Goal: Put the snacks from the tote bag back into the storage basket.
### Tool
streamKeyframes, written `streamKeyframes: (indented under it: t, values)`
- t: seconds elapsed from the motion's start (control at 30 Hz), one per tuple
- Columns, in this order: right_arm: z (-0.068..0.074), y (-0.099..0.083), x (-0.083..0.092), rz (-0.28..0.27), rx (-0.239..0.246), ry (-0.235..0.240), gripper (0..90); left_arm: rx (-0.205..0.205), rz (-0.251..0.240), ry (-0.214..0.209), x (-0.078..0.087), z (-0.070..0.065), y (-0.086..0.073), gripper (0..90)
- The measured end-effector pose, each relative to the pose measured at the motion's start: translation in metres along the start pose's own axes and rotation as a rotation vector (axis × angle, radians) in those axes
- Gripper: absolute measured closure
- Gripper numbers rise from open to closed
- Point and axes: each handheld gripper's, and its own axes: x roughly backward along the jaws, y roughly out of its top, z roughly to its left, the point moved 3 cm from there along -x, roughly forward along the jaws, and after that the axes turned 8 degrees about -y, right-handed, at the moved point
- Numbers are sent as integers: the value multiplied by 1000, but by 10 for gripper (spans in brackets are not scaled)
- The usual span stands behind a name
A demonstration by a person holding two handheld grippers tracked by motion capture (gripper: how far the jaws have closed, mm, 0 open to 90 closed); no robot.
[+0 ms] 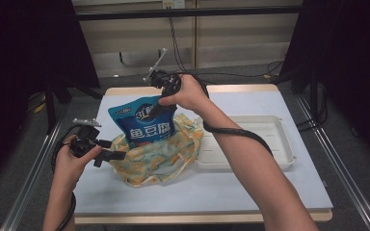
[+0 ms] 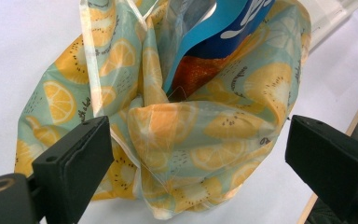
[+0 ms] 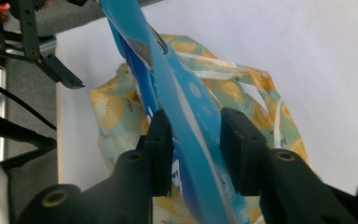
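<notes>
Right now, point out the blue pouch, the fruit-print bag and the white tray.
blue pouch (image 1: pixel 144 126): high view, printed front face.
fruit-print bag (image 2: pixel 223 130): left gripper view, bulging front panel.
white tray (image 1: pixel 284 139): high view, right rim.

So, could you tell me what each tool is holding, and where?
Right tool straddles the blue pouch's top edge; whether it grips cannot be told. Left tool holds nothing.

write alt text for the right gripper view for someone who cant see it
The right gripper has its two black jaws set on either side of a blue snack pouch, seen edge-on, above a lemon-print bag lying on a pale table. Whether the pads press the pouch cannot be told. The left gripper reaches in at upper left.
</notes>
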Motion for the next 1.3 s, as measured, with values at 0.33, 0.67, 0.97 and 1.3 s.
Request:
streamKeyframes:
  t: [0.33,0.67,0.97,1.3]
  values:
    - [4,0,1,16,29,15,863,3,-2,-5,-1,0,0,74]
    - [12,2,3,24,32,8,900,6,-10,-7,0,0,-1,76]
    - [19,8,7,-8,-3,6,900,3,-11,-9,0,-1,-1,76]
    - [22,26,42,-61,-22,2,900,0,-13,-14,-2,-1,-1,76]
